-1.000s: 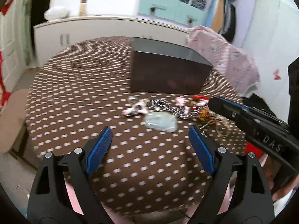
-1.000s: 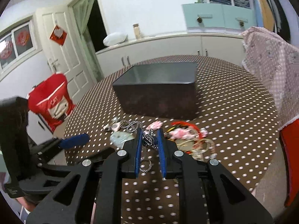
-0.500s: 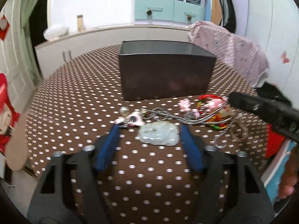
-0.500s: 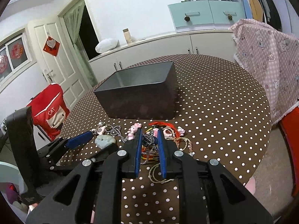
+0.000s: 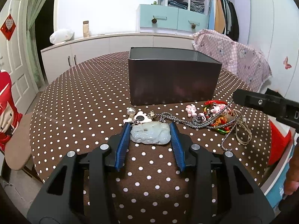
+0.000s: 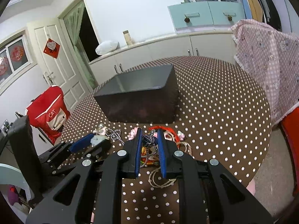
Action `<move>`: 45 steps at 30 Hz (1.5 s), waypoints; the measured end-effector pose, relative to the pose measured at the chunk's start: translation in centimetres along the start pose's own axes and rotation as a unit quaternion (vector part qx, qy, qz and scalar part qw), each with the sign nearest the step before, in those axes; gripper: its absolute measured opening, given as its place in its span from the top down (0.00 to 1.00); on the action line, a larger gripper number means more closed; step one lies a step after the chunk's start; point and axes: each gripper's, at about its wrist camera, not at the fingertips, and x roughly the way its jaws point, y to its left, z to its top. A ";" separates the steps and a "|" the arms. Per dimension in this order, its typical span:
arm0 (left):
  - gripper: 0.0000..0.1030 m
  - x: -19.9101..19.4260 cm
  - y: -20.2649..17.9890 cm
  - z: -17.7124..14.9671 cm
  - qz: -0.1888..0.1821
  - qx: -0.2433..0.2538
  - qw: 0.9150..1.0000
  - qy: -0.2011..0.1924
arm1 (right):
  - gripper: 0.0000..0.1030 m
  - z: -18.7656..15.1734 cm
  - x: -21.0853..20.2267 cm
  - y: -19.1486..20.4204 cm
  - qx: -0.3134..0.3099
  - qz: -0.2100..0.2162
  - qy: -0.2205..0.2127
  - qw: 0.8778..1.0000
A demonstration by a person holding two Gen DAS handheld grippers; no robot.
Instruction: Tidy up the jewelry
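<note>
Jade pendant (image 5: 150, 135), pale green, sits between the blue pads (image 5: 122, 145) of the left gripper (image 5: 149, 132) in the left wrist view; a second ago those pads stood wide apart with the pendant well ahead of them. The jaws are closing, and the pads look to touch both ends of the pendant, though how firmly I cannot tell. Just beyond it lie a white charm (image 5: 141, 119), a grey chain (image 5: 179, 120) and a tangle of red and yellow cords (image 5: 221, 121), all on the dotted cloth (image 5: 84, 102). A dark box (image 5: 173, 83) stands upright behind them, near but apart. Left of the pendant the cloth is open up to the table's curved edge; to the right the right gripper's black arm (image 5: 265, 102) reaches over the cords

From the right wrist view, the right gripper (image 6: 149, 140) is as narrow as before, its jaws nearly together, clamped on a dark netted bead (image 6: 148, 140) with chain and cords hanging below it. The box has shifted in view since the earlier frame. The pendant (image 6: 98, 140) shows at lower left beside the left gripper's pad (image 6: 82, 143). Right of the pile the cloth (image 6: 224, 121) runs free to the table edge, where a pink checked cloth (image 6: 265, 65) hangs over a chair
</note>
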 end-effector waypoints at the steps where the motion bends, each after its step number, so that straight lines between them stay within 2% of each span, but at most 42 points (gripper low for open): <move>1: 0.59 0.0 0.1 0.1 -0.002 -0.003 1.000 0.000 | 0.86 0.2 -0.2 0.0 0.000 0.000 -0.006 1.000; 9: 0.59 -0.9 0.7 0.4 -0.012 -0.020 1.000 -0.020 | 0.86 1.3 -1.8 -0.1 0.001 0.000 -0.038 0.999; 13: 0.59 -1.7 1.1 0.7 -0.039 -0.023 0.998 -0.044 | 0.86 2.1 -2.6 0.0 -0.008 0.003 -0.055 0.998; 18: 0.59 -2.4 1.0 1.5 -0.047 -0.017 0.997 -0.062 | 0.86 3.2 -3.5 0.3 -0.019 0.007 -0.078 0.997; 28: 0.59 -3.2 0.4 3.7 -0.046 -0.007 0.995 -0.085 | 0.86 5.5 -4.4 1.2 -0.049 0.010 -0.109 0.993; 32: 0.58 -3.2 0.0 4.5 -0.032 0.008 0.996 -0.083 | 0.86 5.8 -5.0 1.3 -0.055 0.017 -0.119 0.991; 39: 0.58 -3.3 0.2 5.4 -0.035 0.008 0.996 -0.087 | 0.86 7.2 -5.8 1.6 -0.062 0.017 -0.139 0.988; 45: 0.58 -3.9 -0.4 6.5 -0.034 0.022 0.994 -0.105 | 0.86 8.3 -6.0 1.6 -0.066 0.015 -0.150 0.986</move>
